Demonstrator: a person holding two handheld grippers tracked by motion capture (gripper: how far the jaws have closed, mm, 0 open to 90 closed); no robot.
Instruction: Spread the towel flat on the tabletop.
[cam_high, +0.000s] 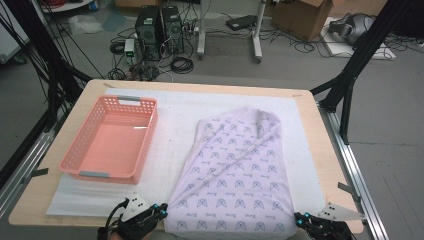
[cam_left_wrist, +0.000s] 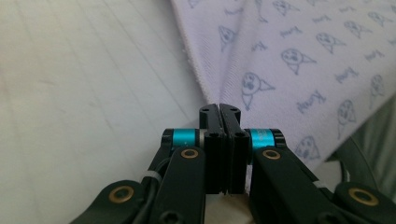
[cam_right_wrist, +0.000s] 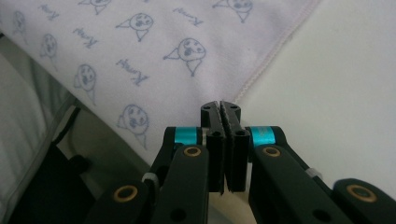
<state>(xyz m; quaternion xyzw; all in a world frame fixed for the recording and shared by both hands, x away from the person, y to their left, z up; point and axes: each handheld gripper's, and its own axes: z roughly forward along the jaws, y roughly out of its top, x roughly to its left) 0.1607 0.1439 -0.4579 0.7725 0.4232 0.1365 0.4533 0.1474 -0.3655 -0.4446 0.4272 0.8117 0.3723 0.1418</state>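
Cloth: a pale lilac towel of soft woven fabric, printed with small grey-blue cartoon faces and script, lay spread on the white foam mat over the light wooden table, right of centre, its near hem hanging at the table's front edge.
Lie of it: far end bunched to a rounded peak, a long diagonal ridge ran through the middle — not flat.
Left gripper: jaws pressed together at the near left corner of the towel; in the left gripper view the hem ran right up to the jaw tips, so it read as pinching that corner, though the cloth between the pads was hidden.
Right gripper: jaws likewise clamped at the near right corner; the stitched edge met the tips in the right gripper view.
Basket: a salmon-pink perforated plastic basket with grey handles stood at the left, well apart from the towel, nothing in it.
Handling, judged: light, limp, no stiffness — it would sag and drape between two held corners; the weave looked grippy rather than slick; nothing fragile.
Where to hold: the hemmed corners, where the doubled edge gives the pads most to bite; a mid-edge grip would let the corners flop.
Risk, judged: a shallow pinch could slip off the hem under pull.
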